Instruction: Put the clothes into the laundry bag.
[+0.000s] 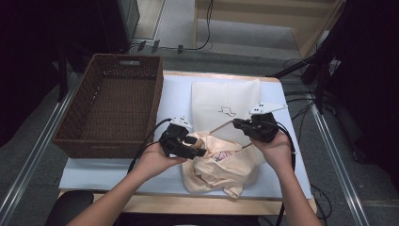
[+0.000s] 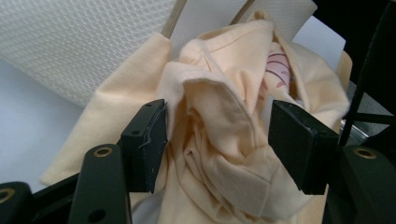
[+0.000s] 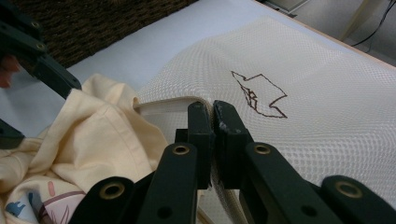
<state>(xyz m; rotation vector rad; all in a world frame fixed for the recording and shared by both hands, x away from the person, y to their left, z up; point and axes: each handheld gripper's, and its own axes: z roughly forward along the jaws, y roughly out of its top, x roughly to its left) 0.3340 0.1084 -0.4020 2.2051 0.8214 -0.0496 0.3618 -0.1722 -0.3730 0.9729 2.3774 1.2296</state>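
Note:
A crumpled pale-yellow garment [image 1: 221, 172] with a pink print lies at the table's front middle, its upper part at the mouth of a white mesh bag [image 1: 226, 99] marked with a brown drawing. My left gripper [image 1: 201, 151] is open, its jaws on either side of a bunched fold of the garment [image 2: 224, 70]. In the left gripper view the left gripper [image 2: 219, 144] has cloth between its jaws, and the mesh bag [image 2: 70, 46] lies beyond. My right gripper [image 1: 236, 123] is shut on the bag's near edge. In the right gripper view that gripper [image 3: 213, 112] pinches the mesh bag [image 3: 317, 93] beside the garment [image 3: 102, 130].
A brown wicker basket [image 1: 108, 61] stands at the table's left, and its dark weave shows as the basket [image 3: 93, 23] in the right gripper view. A pale mat [image 1: 174, 94] covers the tabletop. The wooden front edge [image 1: 188, 205] lies near the person's forearms. Cables hang off the right side.

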